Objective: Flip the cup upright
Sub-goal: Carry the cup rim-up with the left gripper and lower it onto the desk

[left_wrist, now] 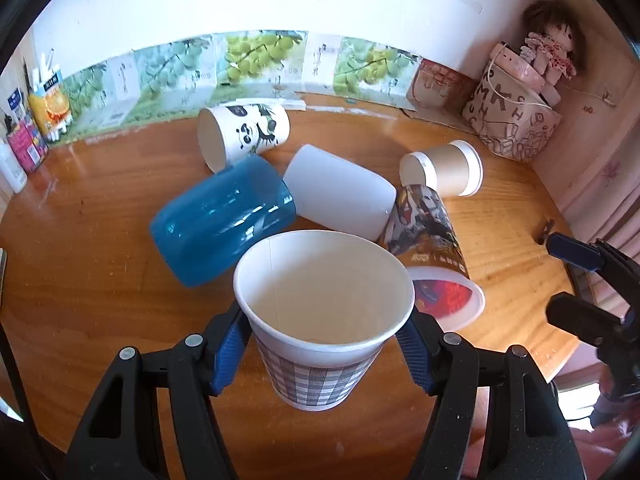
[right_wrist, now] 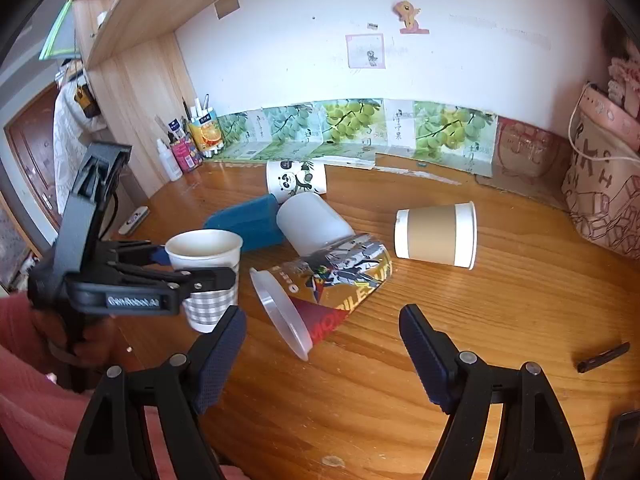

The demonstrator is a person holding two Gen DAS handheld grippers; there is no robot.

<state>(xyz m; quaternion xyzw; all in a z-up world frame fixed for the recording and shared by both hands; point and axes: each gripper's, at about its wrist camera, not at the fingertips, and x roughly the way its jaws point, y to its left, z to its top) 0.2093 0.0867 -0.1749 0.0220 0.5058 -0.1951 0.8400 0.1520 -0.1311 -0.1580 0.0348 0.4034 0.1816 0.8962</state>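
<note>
The left hand-held gripper (left_wrist: pixel 324 344) is clamped on a checked paper cup (left_wrist: pixel 320 320), its blue pads pressing the cup's two sides just below the rim. The cup stands upright, long axis vertical, open mouth up, at the near left of the tabletop (right_wrist: pixel 400 380); whether its base touches the wood cannot be told. Beyond it five cups lie on their sides: a blue cup (left_wrist: pixel 222 220), a white cup (left_wrist: pixel 340 196), a panda cup (left_wrist: pixel 244 132), a brown cup (left_wrist: pixel 444 170) and a printed cup (right_wrist: pixel 324 292). The right hand-held gripper (right_wrist: pixel 322 354) hangs spread apart, holding nothing, near the printed cup.
</note>
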